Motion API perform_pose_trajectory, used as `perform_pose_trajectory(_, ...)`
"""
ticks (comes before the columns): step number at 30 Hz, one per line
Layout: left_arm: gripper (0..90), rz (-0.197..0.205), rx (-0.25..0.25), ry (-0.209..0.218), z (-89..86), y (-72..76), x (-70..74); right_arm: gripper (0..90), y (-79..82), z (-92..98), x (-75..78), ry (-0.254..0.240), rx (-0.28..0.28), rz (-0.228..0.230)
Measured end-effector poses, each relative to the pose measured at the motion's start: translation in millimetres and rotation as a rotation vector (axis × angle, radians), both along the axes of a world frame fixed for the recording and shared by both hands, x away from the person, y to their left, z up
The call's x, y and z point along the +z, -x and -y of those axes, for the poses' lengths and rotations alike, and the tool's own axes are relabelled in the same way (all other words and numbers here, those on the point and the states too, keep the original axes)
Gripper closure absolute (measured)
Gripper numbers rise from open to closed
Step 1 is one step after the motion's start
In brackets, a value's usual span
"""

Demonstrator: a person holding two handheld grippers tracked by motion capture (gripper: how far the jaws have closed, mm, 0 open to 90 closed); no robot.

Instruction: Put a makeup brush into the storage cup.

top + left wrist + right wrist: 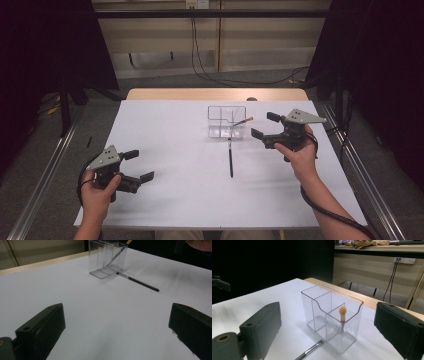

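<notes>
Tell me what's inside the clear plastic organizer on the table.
The clear organizer holds one brush with an orange tip, leaning in a front compartment. The other compartments look empty. A second, black brush lies on the table outside it. Nothing is hidden; the walls are see-through.

The table is plain white with a pale wood strip at its far edge. The box is clear. The brush lying flat is black with a silver ferrule; the brush in the box is orange-tipped. Both grippers are black with grey plates.
</notes>
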State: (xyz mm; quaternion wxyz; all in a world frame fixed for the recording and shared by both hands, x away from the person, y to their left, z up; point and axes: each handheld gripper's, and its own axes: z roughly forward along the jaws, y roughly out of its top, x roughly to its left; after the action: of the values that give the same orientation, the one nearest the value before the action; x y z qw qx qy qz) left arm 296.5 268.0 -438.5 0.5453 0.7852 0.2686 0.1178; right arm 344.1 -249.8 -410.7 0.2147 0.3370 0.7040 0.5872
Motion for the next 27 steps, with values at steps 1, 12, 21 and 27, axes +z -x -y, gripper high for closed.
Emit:
perform_pose_trajectory(1, 0.7, 0.0, 0.0, 0.001, 0.0, 0.1, 0.1, 7.2, 1.2, 1.2, -0.8, -0.001, -0.001, -0.003)
perform_pose_trajectory(12, 0.7, 0.005, -0.004, -0.001, 0.2, 0.1, 0.7, 6.8, 15.7, 17.3, -4.8, -0.002, -0.016, -0.009)
perform_pose_trajectory(21, 0.6, 0.008, -0.008, 0.002, 0.6, -0.3, 0.6, 6.5, 26.9, 27.7, -5.7, 0.007, -0.023, -0.008)
perform_pose_trajectory(27, 0.6, 0.01, -0.001, 0.002, 0.8, -0.2, 1.4, 6.3, 33.9, 30.7, -6.4, 0.005, -0.018, -0.005)
